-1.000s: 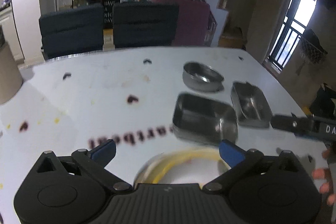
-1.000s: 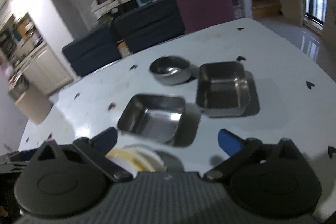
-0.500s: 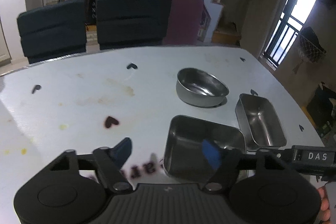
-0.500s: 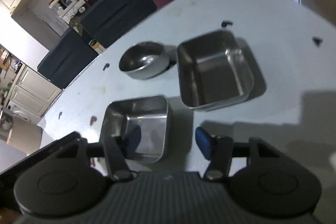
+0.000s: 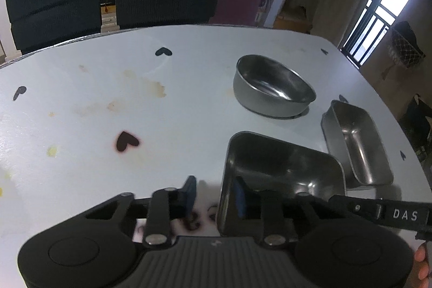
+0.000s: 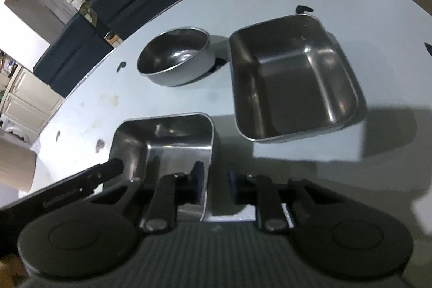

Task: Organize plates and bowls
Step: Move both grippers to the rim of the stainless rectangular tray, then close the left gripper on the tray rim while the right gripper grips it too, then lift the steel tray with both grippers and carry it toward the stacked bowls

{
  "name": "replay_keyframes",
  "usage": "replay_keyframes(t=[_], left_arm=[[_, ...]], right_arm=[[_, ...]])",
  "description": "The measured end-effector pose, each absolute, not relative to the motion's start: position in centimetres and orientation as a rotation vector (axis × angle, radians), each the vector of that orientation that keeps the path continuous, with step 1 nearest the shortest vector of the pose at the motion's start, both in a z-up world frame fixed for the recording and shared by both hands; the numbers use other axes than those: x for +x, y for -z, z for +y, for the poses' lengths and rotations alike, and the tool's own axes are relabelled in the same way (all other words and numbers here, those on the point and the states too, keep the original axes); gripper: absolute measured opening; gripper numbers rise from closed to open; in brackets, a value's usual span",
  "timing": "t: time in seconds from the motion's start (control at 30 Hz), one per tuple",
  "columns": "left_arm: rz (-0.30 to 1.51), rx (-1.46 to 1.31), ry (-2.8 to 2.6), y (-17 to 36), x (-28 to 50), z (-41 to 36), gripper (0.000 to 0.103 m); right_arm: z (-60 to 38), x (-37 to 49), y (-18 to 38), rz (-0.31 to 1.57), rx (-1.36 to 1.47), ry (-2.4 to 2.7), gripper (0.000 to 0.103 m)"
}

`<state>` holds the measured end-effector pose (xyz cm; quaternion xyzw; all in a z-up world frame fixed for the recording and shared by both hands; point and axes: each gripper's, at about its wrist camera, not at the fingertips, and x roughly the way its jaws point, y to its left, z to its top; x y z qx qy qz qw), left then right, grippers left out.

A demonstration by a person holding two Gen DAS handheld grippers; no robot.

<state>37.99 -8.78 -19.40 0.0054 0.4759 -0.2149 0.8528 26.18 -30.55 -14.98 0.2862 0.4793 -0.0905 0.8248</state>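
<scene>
Both grippers have dropped closer vs a sec ago, jaws closing in on the nearer square tin (image 5: 280, 180), yellow plate now out of view. Left gripper (image 5: 214, 196) straddles the tin's left wall, one pad outside, one inside; right gripper (image 6: 214, 184) straddles the opposite wall likewise. Jaws narrow, but can't tell if pads actually press metal yet. Ahead of the jaws: round bowl (image 6: 175, 60) and larger square tin (image 6: 294, 77), both separate on the table (image 5: 189, 58). Nothing stacked yet; looks like an early stage, nesting all left to do.
</scene>
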Motion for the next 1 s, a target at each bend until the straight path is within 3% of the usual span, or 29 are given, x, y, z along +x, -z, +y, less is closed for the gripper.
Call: replay_keyframes(t=[0.17,0.53,1.0], left_arm=[[1.01,0.011,0.474,19.5,38.0,-8.8,0.004],[0.908,-0.002,0.473,15.1,35.4,-7.3,0.004],[0.714,-0.058,0.346,8.2,26.3,0.6,0.004]], right_arm=[[-29.8,26.8,15.3,1.036,0.557,0.169,0.011],[-28.9,26.2,12.5,0.954,0.488,0.114,0.009],[-23.3,21.6,6.6,0.81,0.421,-0.077,0.008]])
